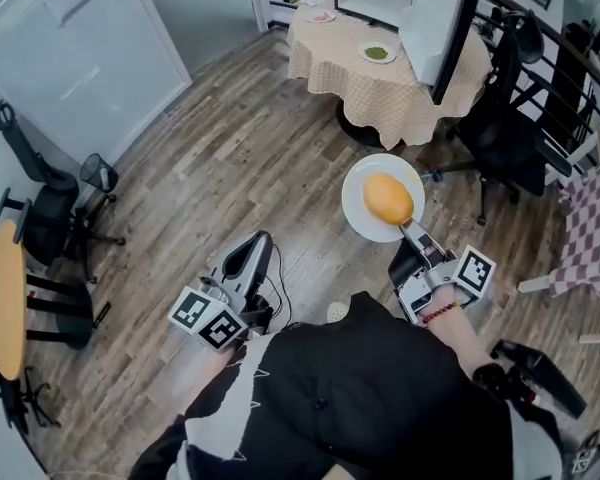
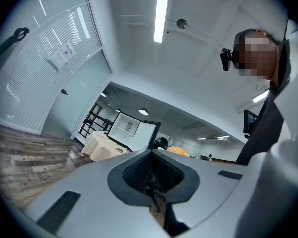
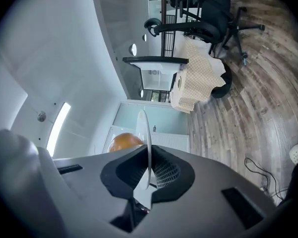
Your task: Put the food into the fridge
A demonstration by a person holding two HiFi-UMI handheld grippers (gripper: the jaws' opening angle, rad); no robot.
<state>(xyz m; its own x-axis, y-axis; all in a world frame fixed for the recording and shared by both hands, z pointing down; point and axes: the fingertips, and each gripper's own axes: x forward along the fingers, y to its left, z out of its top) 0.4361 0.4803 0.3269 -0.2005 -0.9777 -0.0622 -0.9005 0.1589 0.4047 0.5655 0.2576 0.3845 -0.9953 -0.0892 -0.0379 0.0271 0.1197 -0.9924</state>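
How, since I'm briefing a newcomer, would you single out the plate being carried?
Start at the round table with the checked cloth, then come toward the person. The white plate is pinched by its rim in the right claw; it carries an orange oval food, while the table's plate holds something green.

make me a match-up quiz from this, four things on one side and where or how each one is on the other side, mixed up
Things:
1. white plate
2. orange food
3. left claw
4. small plate of green food

Places or states:
A. on the cloth-covered table
B. shut, nothing in it
C. pinched by its rim in the right claw
D. lying on the carried plate

Pairs: 1-C, 2-D, 3-B, 4-A
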